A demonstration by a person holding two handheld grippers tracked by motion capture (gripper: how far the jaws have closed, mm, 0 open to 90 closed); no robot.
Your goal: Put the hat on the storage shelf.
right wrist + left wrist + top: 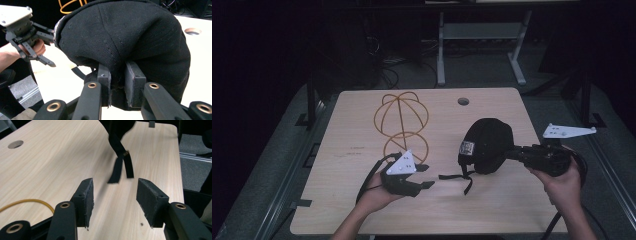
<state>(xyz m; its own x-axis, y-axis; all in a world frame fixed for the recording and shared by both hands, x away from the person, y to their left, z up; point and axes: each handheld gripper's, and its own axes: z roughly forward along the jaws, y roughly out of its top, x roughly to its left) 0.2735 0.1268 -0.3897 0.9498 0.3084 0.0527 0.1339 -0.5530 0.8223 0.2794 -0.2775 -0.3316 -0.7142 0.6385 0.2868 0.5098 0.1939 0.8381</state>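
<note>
Pale wooden worktop carries a wire hat stand. Right gripper has its jaws clamped on the black cap, held lifted; left gripper, jaws apart, likely must catch the dangling strap next.

the black cap pinched between the right gripper jaws is showing as matt woven cloth with stitched seams. its strap, hanging ahead of the left gripper, is looking like flat woven webbing. the jaw pads are looking rough and matt, with brass-coloured rivets. the table under them is showing pale, smooth wood grain.
</note>
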